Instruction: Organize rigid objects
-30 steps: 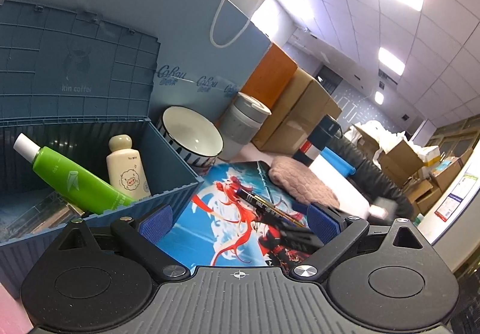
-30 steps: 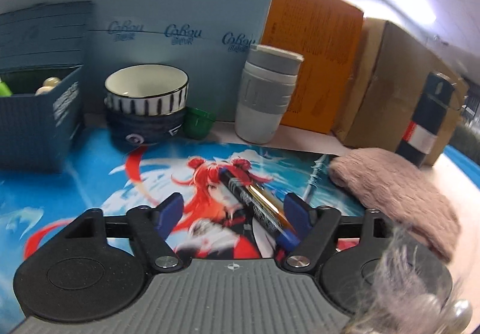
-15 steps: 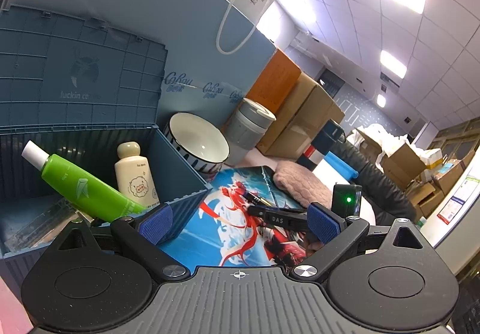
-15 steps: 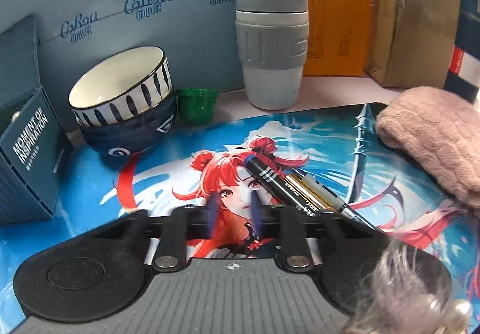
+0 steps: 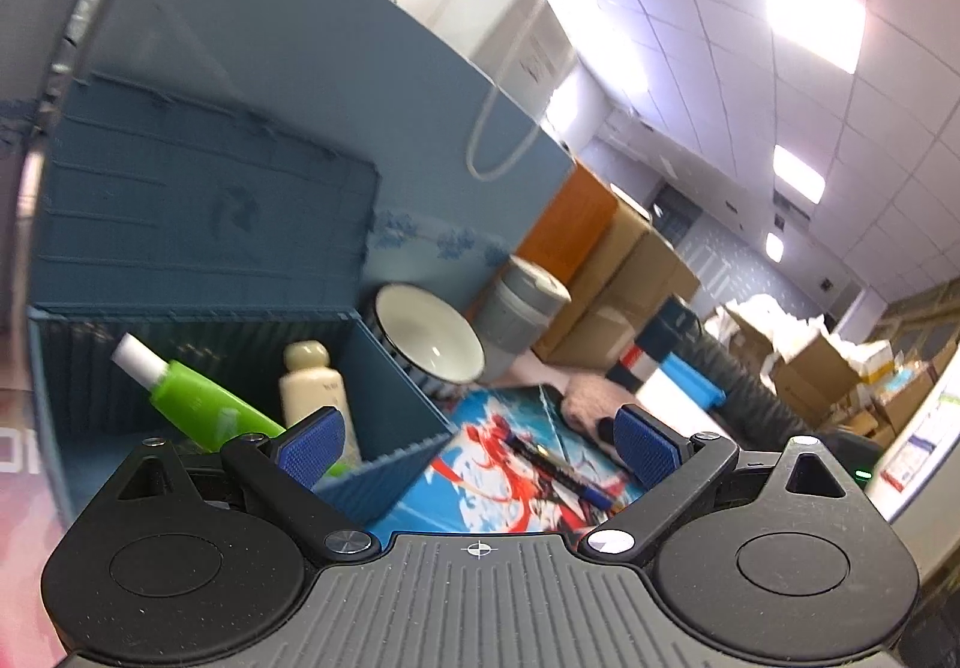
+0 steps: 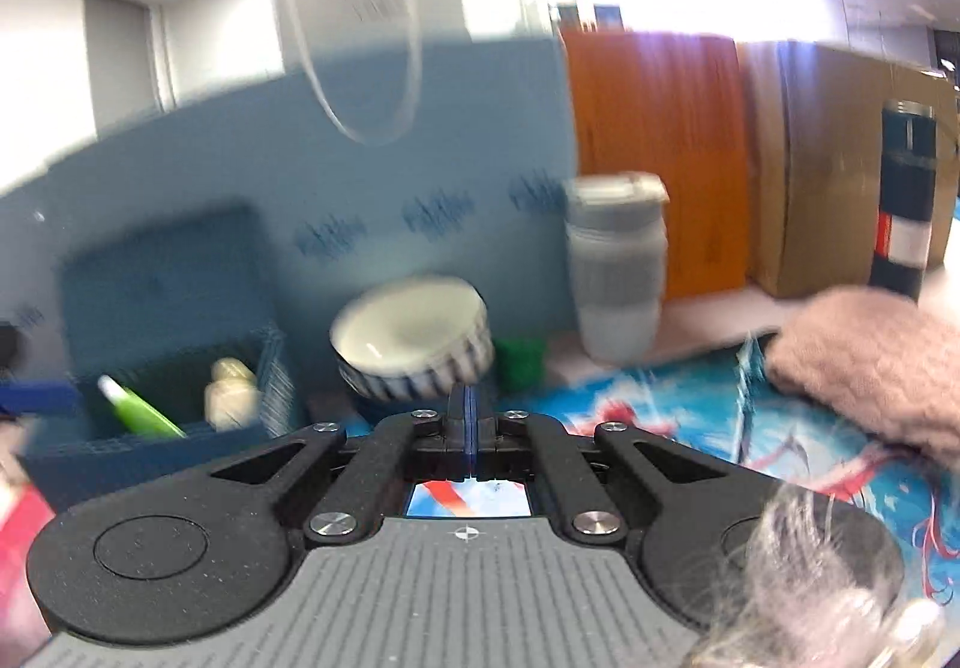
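Observation:
An open blue crate (image 5: 390, 362) holds a green bottle (image 5: 198, 404) and a cream bottle (image 5: 312, 386); it also shows in the right wrist view (image 6: 162, 422). Two pens (image 5: 558, 467) lie on the printed desk mat (image 5: 480, 464). My left gripper (image 5: 480, 443) is open and empty, above the mat beside the crate. My right gripper (image 6: 463, 416) is shut with nothing visible between its pads, raised above the mat (image 6: 690, 428) and facing the striped bowl (image 6: 414, 338). The pens are out of the right wrist view.
A striped bowl (image 5: 429, 332), grey tumbler (image 5: 522, 308), blue paper bag (image 5: 336, 86) and cardboard boxes (image 5: 624, 278) stand behind. A green cup (image 6: 521, 362), grey tumbler (image 6: 618, 272), pink cloth (image 6: 870, 362) and dark striped flask (image 6: 906, 200) are near the mat.
My right gripper closed from open, then lifted and pulled back from the pens, which stay on the mat. My left gripper stayed open and drew back and tilted up.

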Available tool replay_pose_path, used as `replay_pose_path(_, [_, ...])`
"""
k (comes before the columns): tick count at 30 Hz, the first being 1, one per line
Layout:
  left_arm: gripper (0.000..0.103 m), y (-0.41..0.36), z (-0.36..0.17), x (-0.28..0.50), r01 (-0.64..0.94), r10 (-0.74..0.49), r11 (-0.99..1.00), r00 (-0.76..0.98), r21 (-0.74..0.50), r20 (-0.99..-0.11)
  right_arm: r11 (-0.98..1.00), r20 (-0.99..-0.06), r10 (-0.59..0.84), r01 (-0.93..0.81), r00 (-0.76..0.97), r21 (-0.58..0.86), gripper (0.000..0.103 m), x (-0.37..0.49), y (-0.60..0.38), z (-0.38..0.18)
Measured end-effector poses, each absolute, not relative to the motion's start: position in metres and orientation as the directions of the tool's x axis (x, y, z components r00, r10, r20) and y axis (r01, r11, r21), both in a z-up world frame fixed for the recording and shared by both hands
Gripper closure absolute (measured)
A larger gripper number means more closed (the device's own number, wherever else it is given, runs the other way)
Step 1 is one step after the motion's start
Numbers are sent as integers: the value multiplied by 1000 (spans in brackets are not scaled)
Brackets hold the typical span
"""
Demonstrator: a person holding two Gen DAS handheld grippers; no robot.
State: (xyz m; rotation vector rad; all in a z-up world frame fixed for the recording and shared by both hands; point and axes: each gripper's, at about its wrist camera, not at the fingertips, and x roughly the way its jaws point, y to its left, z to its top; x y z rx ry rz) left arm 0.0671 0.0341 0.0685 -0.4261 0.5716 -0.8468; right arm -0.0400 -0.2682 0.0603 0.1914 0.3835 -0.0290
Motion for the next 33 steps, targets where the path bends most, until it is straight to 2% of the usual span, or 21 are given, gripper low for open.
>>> replay_pose_path(5, [5,59,74,70,543,-765,616,586,-572,-267,972,-290,91,-21,953,235,102,-45,-245,93])
replay_pose_path(9, [5,84,75,77,502,-741,621,627,-602,-241,944,-258,197,-112,946,309,102,-39,-228,106])
replay_pose_path(15, [5,107,69,89,445,-730,595,648,-670,-218,888,-244,338,-223,909,401,102,-24,-207,107])
replay_pose_path(20, [5,108,66,92,436,-731,594,644,-676,-226,867,-250,383,-253,889,429,102,-16,-198,101])
replay_pose_path(22, [5,107,64,91,439,-732,597,640,-671,-233,878,-261,372,-246,891,412,102,-14,-196,100])
replay_pose_path(25, [5,105,64,91,434,-727,606,642,-667,-243,935,-281,254,-160,925,318,101,-15,-203,99])
replay_pose_path(27, [5,105,62,91,433,-729,605,639,-668,-245,963,-327,174,-91,929,253,100,-12,-218,95])
replay_pose_path(28, [5,104,62,91,433,-729,606,638,-668,-248,981,-352,104,-37,930,192,90,-11,-224,92])
replay_pose_path(29, [5,103,62,91,433,-729,607,636,-666,-251,993,-388,38,10,921,122,68,-8,-230,88])
replay_pose_path(30, [5,101,62,91,435,-731,608,634,-664,-254,998,-425,-13,41,905,57,57,-5,-238,82])
replay_pose_path(31, [5,100,62,91,438,-732,609,631,-661,-257,999,-460,-47,54,886,2,41,-1,-245,76])
replay_pose_path(32, [5,98,62,90,443,-734,611,628,-657,-259,997,-489,-78,65,869,-44,32,2,-254,69])
replay_pose_path(33, [5,95,63,91,448,-735,613,625,-651,-262,994,-519,-109,78,848,-81,29,5,-262,62])
